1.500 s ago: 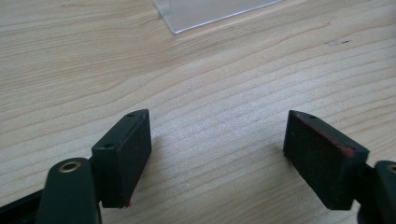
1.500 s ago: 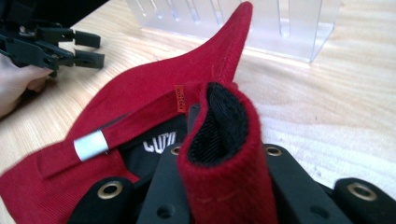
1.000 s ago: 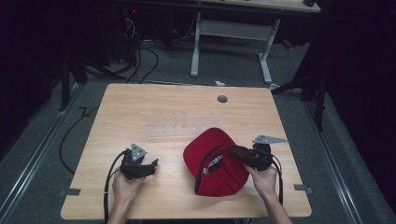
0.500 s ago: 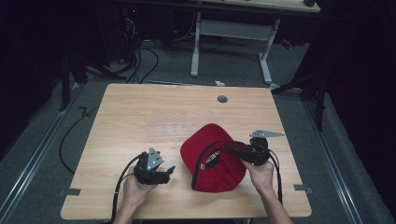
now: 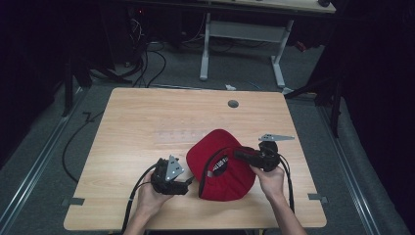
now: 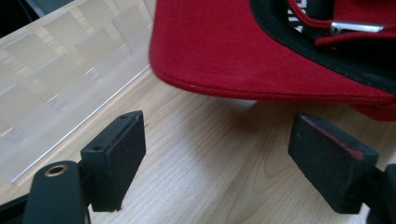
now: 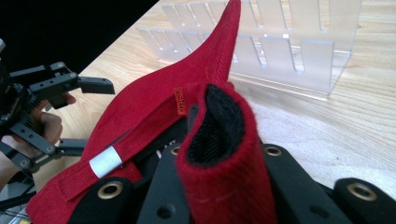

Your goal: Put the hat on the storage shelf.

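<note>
Your right gripper (image 5: 241, 155) is clamped on the rear band of the red cap (image 5: 220, 164), which lies on the desk (image 5: 147, 117) before you, while your left gripper (image 5: 188, 182), jaws just spread wide with nothing between them, faces the cap's near edge. This looks like the second-grip step: slide those open jaws over the edge beside the clear slotted rack (image 7: 280, 46), then close.

The left gripper (image 5: 188, 184) has moved in beside the red cap (image 5: 220, 164). Its jaws have just been opening, nothing between them.
</note>
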A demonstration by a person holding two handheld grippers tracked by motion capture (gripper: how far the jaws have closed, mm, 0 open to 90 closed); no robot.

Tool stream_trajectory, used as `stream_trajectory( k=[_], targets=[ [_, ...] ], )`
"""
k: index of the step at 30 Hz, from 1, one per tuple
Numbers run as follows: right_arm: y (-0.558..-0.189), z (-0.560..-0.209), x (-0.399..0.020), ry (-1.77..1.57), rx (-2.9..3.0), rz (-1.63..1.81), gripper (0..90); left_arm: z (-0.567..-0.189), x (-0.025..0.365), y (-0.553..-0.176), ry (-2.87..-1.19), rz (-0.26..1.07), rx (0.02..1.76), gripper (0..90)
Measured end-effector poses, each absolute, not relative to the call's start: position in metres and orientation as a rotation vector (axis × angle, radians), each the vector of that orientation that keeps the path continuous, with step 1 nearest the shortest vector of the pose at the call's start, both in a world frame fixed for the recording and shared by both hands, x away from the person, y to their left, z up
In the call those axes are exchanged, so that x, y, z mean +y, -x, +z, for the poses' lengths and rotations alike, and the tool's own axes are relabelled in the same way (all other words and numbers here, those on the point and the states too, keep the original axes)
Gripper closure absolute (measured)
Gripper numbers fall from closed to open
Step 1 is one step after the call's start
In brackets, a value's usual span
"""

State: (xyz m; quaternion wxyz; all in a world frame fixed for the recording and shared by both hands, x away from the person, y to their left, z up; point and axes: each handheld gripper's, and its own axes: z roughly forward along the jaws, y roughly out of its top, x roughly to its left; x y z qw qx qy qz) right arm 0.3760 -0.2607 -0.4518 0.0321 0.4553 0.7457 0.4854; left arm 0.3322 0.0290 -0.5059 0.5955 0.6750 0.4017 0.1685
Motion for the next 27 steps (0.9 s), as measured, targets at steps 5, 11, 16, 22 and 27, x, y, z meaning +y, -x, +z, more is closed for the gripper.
stream_trajectory(
  k=[5,11,16,22,27],
  targets=[
    [-0.378,-0.451,-0.255,-1.399,2.316,1.493,82.8,-0.504,0.025,-0.331,-1.570,0.399,0.910,18.8],
    [-0.380,-0.450,-0.251,-1.399,2.342,1.474,82.7,-0.504,0.021,-0.329,-1.602,0.412,0.887,17.6],
    [-0.380,-0.452,-0.248,-1.412,2.369,1.428,82.6,-0.504,0.019,-0.328,-1.610,0.416,0.875,17.9],
    [-0.380,-0.453,-0.245,-1.409,2.390,1.416,82.4,-0.503,0.019,-0.327,-1.606,0.449,0.863,19.8],
    [-0.379,-0.453,-0.242,-1.405,2.416,1.408,82.3,-0.501,0.021,-0.328,-1.597,0.466,0.856,22.8]
  ],
)
